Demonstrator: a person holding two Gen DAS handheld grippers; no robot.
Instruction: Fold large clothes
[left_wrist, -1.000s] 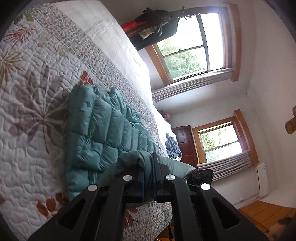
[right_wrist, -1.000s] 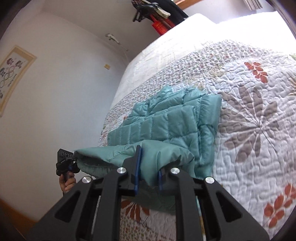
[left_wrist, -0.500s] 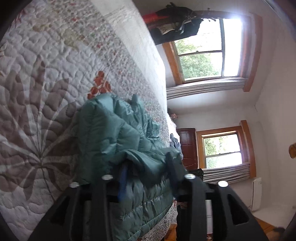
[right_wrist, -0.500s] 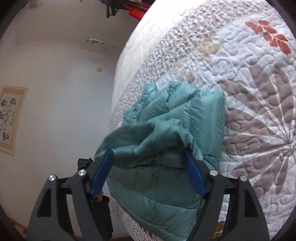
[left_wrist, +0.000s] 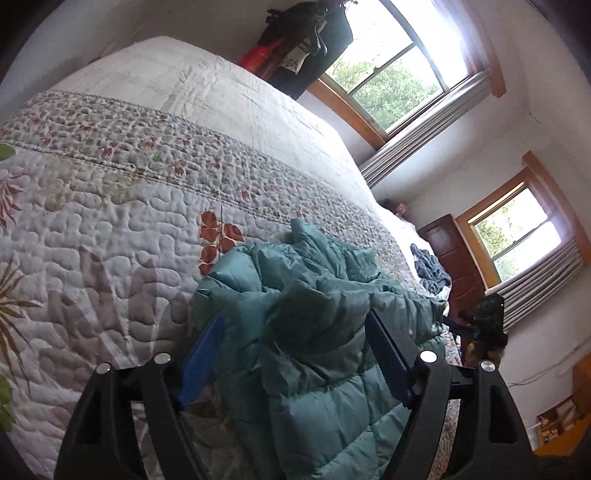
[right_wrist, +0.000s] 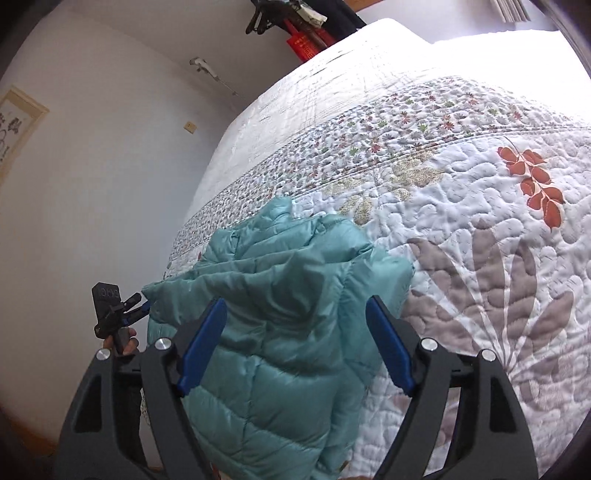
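A teal puffer jacket (left_wrist: 321, 332) lies folded in a puffy stack on the quilted bed (left_wrist: 110, 221). My left gripper (left_wrist: 295, 343) hovers just over its near part, open, blue pads spread wide with nothing held. In the right wrist view the same jacket (right_wrist: 280, 314) fills the lower middle, and my right gripper (right_wrist: 295, 332) is open above it too. The other gripper (right_wrist: 114, 314), in a hand, shows at the jacket's left edge in the right view, and at the right edge (left_wrist: 487, 321) in the left view.
The floral quilt (right_wrist: 480, 240) spreads wide beside the jacket. Dark clothes hang (left_wrist: 303, 40) by a window (left_wrist: 391, 74) past the bed's head. A blue garment (left_wrist: 430, 269) lies at the bed's far edge near a brown door (left_wrist: 458, 269). A white wall (right_wrist: 92, 166) flanks the bed.
Both grippers held the jacket's folded-over edge a second ago. They carried it across the stack, opened and let it drop. They now sit open and drawn slightly back.
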